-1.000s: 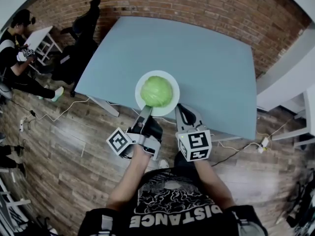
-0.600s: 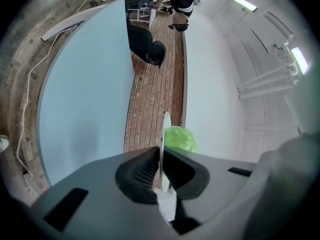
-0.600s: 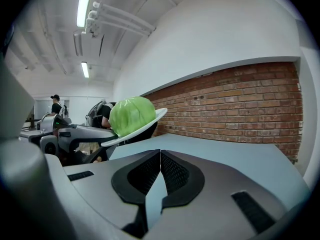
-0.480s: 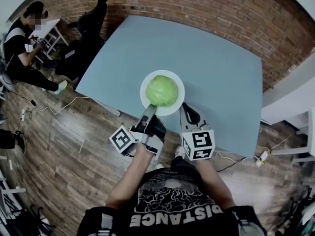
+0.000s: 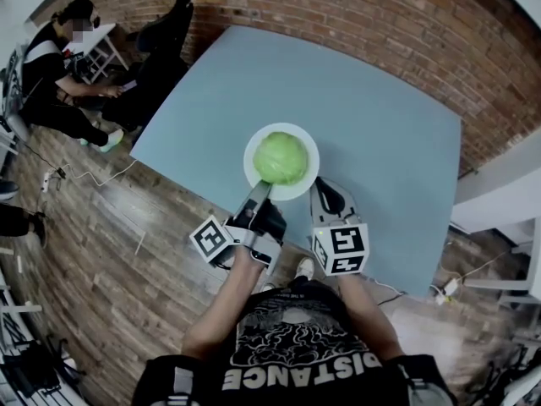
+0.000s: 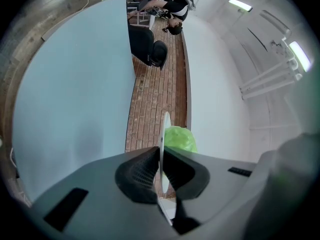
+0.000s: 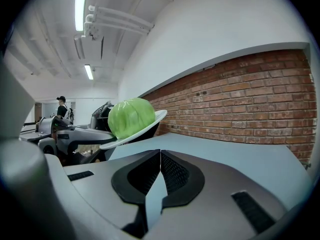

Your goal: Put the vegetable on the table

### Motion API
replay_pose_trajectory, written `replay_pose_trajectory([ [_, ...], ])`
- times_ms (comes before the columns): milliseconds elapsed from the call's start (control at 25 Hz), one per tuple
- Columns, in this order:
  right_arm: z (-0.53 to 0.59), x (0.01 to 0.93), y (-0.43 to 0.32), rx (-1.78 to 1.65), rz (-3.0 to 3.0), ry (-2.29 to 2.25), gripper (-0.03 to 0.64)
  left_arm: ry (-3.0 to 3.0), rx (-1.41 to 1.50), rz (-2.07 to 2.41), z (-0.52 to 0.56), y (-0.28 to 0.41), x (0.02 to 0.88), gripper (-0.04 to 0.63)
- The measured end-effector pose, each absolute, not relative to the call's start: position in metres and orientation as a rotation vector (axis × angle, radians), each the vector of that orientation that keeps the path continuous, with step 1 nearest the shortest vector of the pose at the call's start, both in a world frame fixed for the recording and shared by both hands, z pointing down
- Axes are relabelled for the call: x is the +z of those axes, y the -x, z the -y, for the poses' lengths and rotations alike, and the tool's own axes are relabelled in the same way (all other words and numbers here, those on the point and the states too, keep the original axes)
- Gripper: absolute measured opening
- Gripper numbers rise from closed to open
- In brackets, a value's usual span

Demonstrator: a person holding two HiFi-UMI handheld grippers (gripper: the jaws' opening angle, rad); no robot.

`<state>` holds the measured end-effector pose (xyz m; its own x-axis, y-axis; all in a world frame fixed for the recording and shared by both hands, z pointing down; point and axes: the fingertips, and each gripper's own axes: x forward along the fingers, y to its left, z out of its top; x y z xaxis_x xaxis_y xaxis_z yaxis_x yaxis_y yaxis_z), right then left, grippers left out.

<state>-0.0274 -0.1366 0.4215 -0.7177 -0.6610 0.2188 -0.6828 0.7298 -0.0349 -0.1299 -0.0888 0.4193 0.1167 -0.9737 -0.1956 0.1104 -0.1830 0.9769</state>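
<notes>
Cabbage (image 5: 281, 158) still on plate (image 5: 250, 166); left tongs (image 5: 259, 190) clamp its rim, right tongs (image 5: 325, 186) closed.

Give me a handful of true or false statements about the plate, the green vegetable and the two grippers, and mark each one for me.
1. The left gripper is clamped on the rim of the white plate. True.
2. The green vegetable lies on the bare table. False: it sits on the plate.
3. The right gripper holds the vegetable. False: its jaws are together with nothing between them.
4. A brick wall runs along the far side of the table. True.
5. The plate sits level. False: in the right gripper view it is tilted.
</notes>
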Motion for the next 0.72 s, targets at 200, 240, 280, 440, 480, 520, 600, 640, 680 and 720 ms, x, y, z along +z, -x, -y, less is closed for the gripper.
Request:
replay_pose_trajectory([
  [200,0.158,0.427,0.014,0.187,2.747,-1.056,0.009,-1.319,-1.298,0.968,0.108,0.118,0.426,0.015],
  [240,0.163,0.427,0.011,0.191,2.751,-1.055,0.009,-1.316,-1.296,0.971,0.112,0.115,0.428,0.015],
  [280,0.167,0.427,0.008,0.195,2.755,-1.053,0.009,-1.311,-1.297,0.971,0.116,0.112,0.43,0.016],
  [440,0.173,0.433,0.001,0.216,2.766,-1.03,0.009,-1.293,-1.296,0.979,0.126,0.101,0.439,0.02],
  [480,0.175,0.434,0.0,0.219,2.769,-1.025,0.009,-1.291,-1.293,0.984,0.128,0.099,0.442,0.02],
  [520,0.177,0.435,-0.002,0.223,2.772,-1.023,0.009,-1.287,-1.291,0.989,0.131,0.097,0.445,0.02],
  [600,0.182,0.438,-0.005,0.234,2.772,-1.023,0.009,-1.277,-1.286,0.997,0.136,0.093,0.451,0.02],
  [640,0.184,0.441,-0.007,0.24,2.768,-1.023,0.009,-1.273,-1.28,1.004,0.139,0.092,0.454,0.02],
  [680,0.186,0.444,-0.008,0.246,2.76,-1.025,0.009,-1.271,-1.272,1.011,0.141,0.092,0.457,0.02],
  [720,0.188,0.447,-0.01,0.253,2.752,-1.029,0.009,-1.271,-1.264,1.017,0.142,0.093,0.459,0.02],
])
